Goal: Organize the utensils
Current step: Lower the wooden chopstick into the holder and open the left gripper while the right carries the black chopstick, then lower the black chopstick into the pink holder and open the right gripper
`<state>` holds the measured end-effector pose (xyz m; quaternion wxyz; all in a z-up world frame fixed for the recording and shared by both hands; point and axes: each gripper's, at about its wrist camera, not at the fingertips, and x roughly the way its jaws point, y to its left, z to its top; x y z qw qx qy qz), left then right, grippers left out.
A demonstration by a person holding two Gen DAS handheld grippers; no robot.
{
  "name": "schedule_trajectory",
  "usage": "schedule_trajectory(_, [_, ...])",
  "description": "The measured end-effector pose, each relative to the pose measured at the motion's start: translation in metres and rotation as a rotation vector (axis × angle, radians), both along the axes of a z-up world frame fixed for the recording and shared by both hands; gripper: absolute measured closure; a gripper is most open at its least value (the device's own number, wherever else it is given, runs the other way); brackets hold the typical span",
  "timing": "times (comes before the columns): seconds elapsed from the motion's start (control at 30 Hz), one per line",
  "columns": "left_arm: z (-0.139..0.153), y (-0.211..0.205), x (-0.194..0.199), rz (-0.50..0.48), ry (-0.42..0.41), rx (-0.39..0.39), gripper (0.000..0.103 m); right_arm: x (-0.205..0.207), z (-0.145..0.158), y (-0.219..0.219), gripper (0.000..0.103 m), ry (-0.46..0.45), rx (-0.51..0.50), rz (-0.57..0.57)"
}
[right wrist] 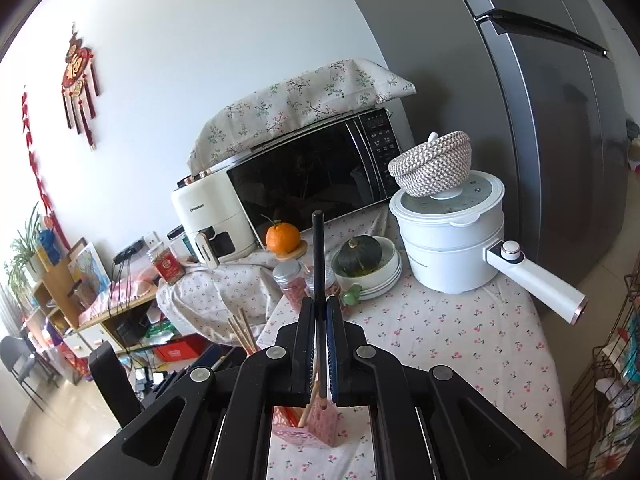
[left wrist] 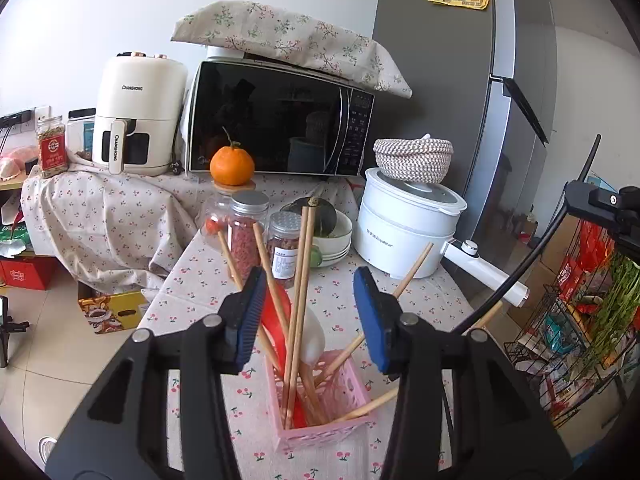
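One cherry-print tablecloth [left wrist: 224, 276] — cluttered kitchen corner.

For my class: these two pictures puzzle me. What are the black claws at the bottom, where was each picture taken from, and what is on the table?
No robot here: a person holds a two-finger gripper in each hand, each carrying a camera looking along its fingers. The left gripper is open above a pink basket of chopsticks and spoons. The right gripper is shut on a dark stick. On the cherry-print tablecloth stand jars, an orange, bowls, a white pot and a microwave.
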<state>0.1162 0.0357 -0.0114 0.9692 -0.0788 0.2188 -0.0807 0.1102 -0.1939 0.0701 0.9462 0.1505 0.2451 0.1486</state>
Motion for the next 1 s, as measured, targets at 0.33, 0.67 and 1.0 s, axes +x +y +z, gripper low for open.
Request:
schedule_trajectory(0.33, [-0.014, 0.020, -0.016, 0.045, 0.243, 0.066, 0.050, 0.022, -0.012, 0.017, 0.098, 0.019, 0.034, 0.060])
schedule_trajectory(0.67, [-0.030, 0.016, -0.021, 0.008, 0.307, 0.102, 0.049, 0.048, -0.048, 0.039, 0.098, 0.114, -0.005, 0.084])
schedule_trajectory(1.0, [-0.033, -0.007, -0.029, -0.068, 0.329, 0.118, 0.034, 0.024, -0.022, 0.017, 0.058, 0.057, 0.094, 0.131])
